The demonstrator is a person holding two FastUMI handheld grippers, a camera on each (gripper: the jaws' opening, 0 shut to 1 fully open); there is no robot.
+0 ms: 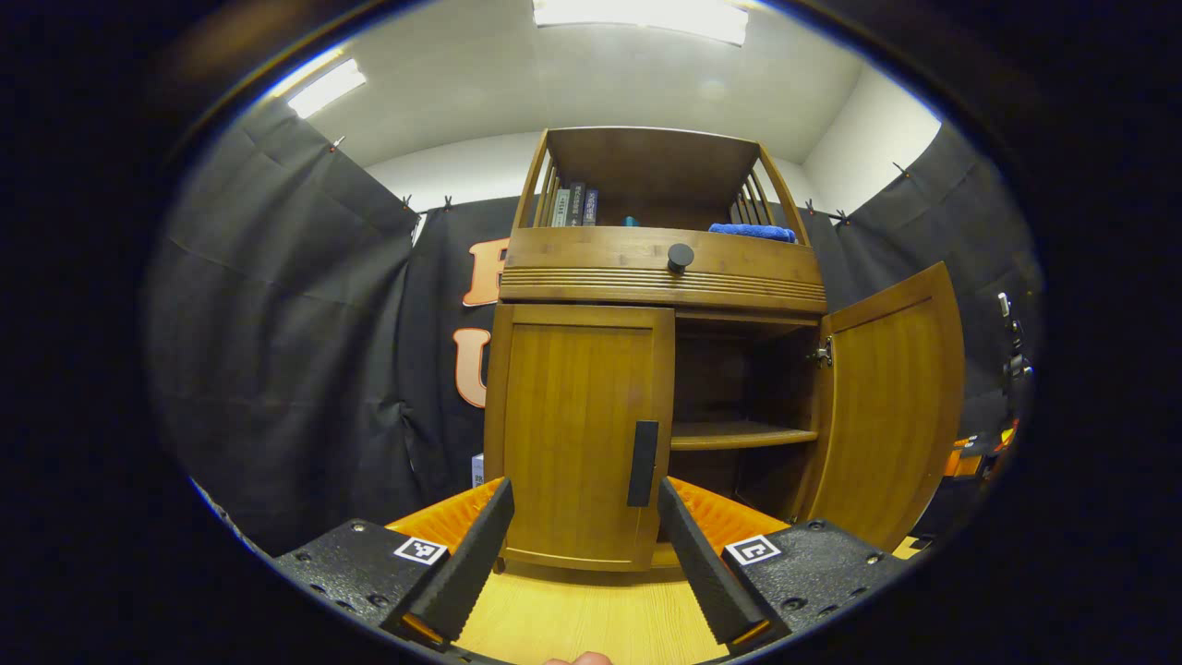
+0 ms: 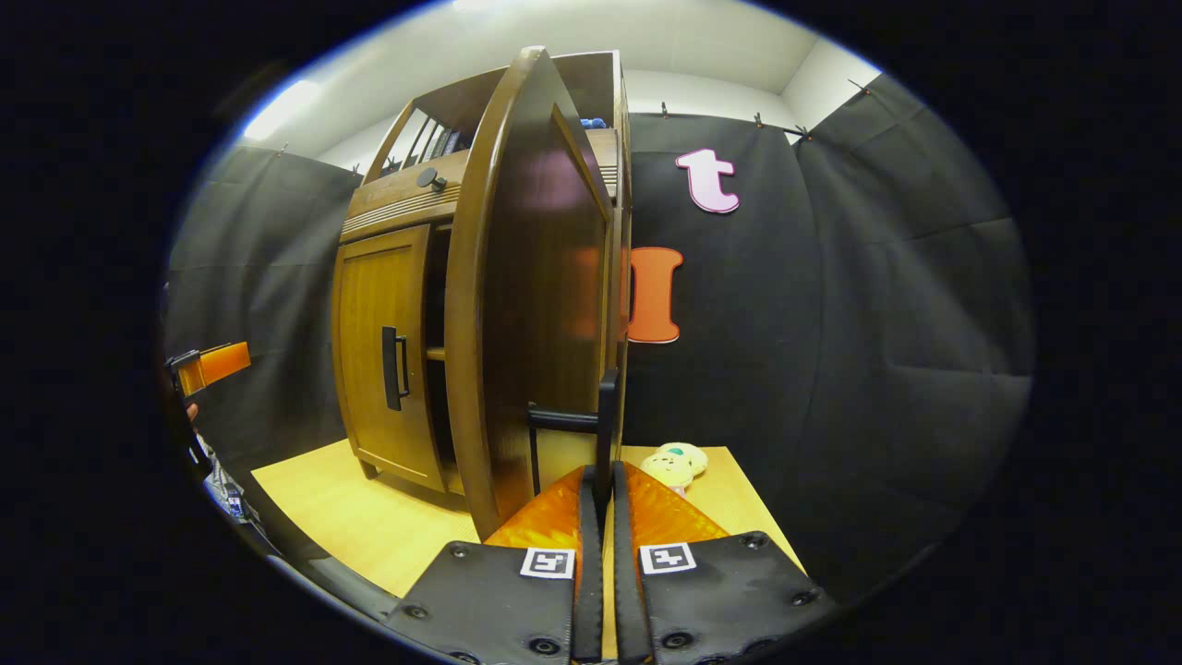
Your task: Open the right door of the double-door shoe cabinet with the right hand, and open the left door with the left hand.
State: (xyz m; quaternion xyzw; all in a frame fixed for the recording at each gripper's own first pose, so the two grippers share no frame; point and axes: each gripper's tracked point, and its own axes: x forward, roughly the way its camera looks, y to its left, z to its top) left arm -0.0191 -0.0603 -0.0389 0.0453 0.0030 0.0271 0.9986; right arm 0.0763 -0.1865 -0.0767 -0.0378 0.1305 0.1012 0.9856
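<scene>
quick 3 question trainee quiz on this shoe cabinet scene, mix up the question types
1. True or false: the right door stands open.
2. The right gripper has its jaws shut on: A) the drawer knob B) the right door handle C) the plush toy
3. Fill in: the left gripper, jaws open, faces the handle of the ____ door, not yet gripping it.

Key: 1 true; 2 B; 3 left

Black cloth walls (image 1: 277, 351), ceiling lights (image 1: 325, 88)
</scene>
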